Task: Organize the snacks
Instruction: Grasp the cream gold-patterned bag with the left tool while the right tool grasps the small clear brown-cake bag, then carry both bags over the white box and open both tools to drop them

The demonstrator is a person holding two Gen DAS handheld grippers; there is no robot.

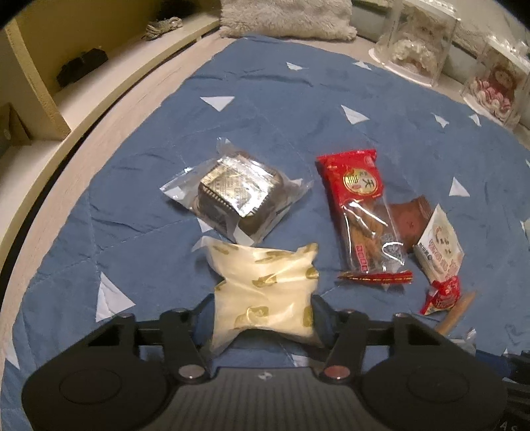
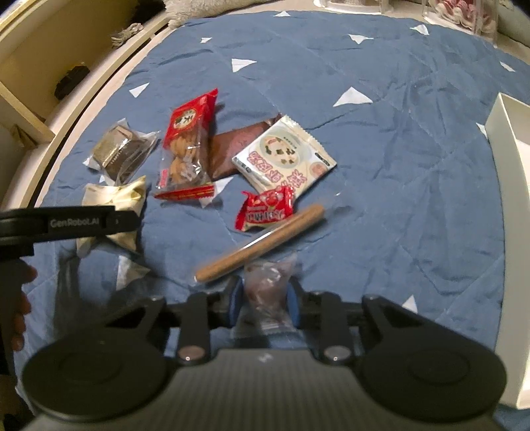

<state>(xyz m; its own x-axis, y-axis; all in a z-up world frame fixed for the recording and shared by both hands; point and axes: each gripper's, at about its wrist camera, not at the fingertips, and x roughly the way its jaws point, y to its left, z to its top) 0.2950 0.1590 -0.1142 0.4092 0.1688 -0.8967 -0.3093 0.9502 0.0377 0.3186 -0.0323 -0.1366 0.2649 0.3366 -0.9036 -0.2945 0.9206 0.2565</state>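
Note:
Snacks lie on a blue quilt [image 1: 265, 109]. My left gripper [image 1: 263, 308] is shut on a cream packet with gold marks [image 1: 265, 285], also seen in the right wrist view [image 2: 112, 195]. Beyond it lie a clear-wrapped dark cake [image 1: 238, 195] and a red cracker pack [image 1: 361, 212]. My right gripper [image 2: 265, 298] is shut on a small clear packet of brown candy [image 2: 268, 285]. Ahead of it lie a brown stick roll [image 2: 261, 242], a small red packet [image 2: 265, 210], a white packet [image 2: 285, 155], a brown packet [image 2: 228, 149], the red cracker pack [image 2: 187, 146] and the dark cake [image 2: 119, 152].
A white box [image 2: 510, 205] stands at the quilt's right edge. Clear cases with dolls [image 1: 417, 43] and a fluffy pillow [image 1: 285, 16] sit at the far side. A wooden shelf [image 1: 66, 76] runs along the left. The left gripper's body [image 2: 66, 222] crosses the right view.

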